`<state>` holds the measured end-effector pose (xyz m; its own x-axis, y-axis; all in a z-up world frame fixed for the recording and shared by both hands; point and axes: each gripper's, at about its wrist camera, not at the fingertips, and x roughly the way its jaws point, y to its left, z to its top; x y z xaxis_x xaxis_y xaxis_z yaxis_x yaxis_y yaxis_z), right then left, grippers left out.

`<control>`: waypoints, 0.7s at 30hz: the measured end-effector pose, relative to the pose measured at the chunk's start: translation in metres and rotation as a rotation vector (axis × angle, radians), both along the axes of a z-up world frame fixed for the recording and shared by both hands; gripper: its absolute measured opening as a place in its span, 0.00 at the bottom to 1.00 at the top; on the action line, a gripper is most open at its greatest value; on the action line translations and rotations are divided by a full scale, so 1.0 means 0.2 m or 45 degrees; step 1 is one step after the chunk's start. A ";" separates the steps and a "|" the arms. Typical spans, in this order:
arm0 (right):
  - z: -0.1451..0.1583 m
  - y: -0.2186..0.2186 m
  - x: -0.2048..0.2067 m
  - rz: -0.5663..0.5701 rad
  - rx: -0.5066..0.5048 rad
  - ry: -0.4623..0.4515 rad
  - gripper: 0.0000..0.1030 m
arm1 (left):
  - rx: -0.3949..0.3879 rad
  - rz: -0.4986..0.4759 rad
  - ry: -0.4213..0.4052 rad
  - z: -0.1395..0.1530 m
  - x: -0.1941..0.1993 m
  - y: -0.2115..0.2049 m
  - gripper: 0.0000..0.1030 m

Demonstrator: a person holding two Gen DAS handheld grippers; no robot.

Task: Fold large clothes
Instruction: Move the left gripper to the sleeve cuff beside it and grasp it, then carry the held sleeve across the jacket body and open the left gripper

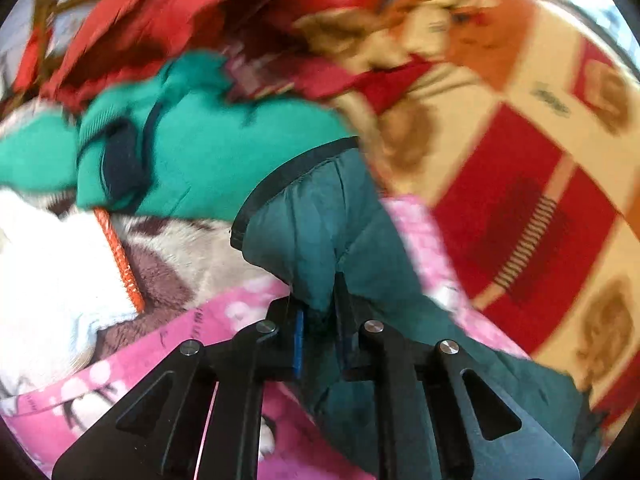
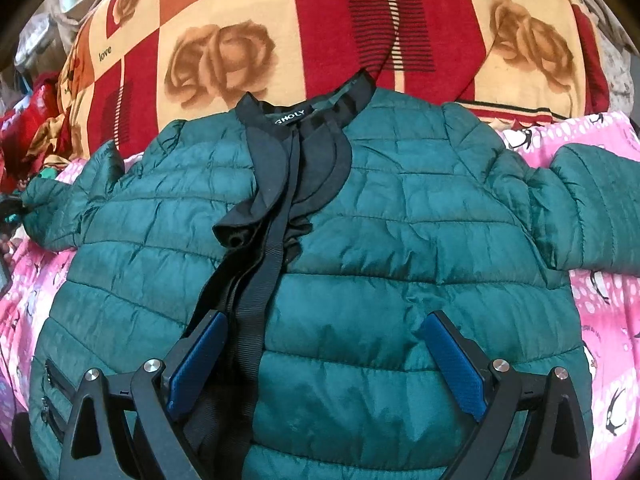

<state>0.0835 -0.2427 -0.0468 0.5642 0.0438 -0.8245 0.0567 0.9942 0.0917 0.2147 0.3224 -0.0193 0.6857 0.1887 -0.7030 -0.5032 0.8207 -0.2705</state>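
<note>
item: dark green quilted jacket [image 2: 400,216], laid front-up and spread flat on a pink printed blanket [image 2: 600,280], collar toward a red, orange and cream rose-patterned cover [image 2: 248,24] behind it; black collar band [image 2: 340,96] and black ruffled placket [image 2: 280,184] run down the front, a black webbing strip lying along it; zipped pocket visible low at the left edge of the right wrist view; one sleeve [image 2: 592,216] stretched out over the pink blanket on the right, the other sleeve reaching left. right gripper [image 2: 324,360]: jaws wide apart, blue pads either side of the lower chest panel, fingertips at the jacket's surface, nothing clamped; whether they touch it cannot be told. left gripper [image 1: 320,320]: jaws drawn together, clamped on a fold of the jacket's green fabric [image 1: 320,240] near a black-edged hem, the fold rising between the pads. surroundings, left wrist view, blurred: bright green knitted garment [image 1: 208,136], red clothes [image 1: 160,16] piled beyond it, white fleece item [image 1: 52,264] with an orange zip [image 1: 120,256], brown and cream plush blanket [image 1: 172,272].
</note>
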 end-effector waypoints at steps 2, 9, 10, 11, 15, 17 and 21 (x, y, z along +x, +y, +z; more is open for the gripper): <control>0.01 -0.01 -0.01 -0.003 0.003 -0.005 0.95 | 0.010 -0.115 -0.050 0.10 -0.07 -0.13 0.10; 0.06 -0.06 -0.01 -0.003 0.028 -0.008 0.95 | 0.096 -0.459 -0.133 0.38 -0.27 -0.70 0.10; 0.06 -0.07 0.00 -0.002 0.024 -0.003 0.95 | 0.099 -0.491 -0.134 0.40 -0.28 -0.77 0.10; 0.06 -0.08 0.00 -0.001 0.016 0.001 0.95 | 0.102 -0.546 -0.127 0.42 -0.30 -0.87 0.10; 0.08 -0.13 -0.01 -0.014 -0.029 -0.015 0.95 | 0.131 -0.683 -0.067 0.42 -0.32 -1.18 0.10; 0.08 -0.17 -0.01 -0.032 -0.021 -0.010 0.95 | 0.181 -0.740 -0.031 0.38 -0.32 -1.37 0.10; 0.08 -0.27 -0.02 -0.081 0.003 -0.021 0.95 | 0.185 -0.829 0.012 0.31 -0.31 -1.62 0.10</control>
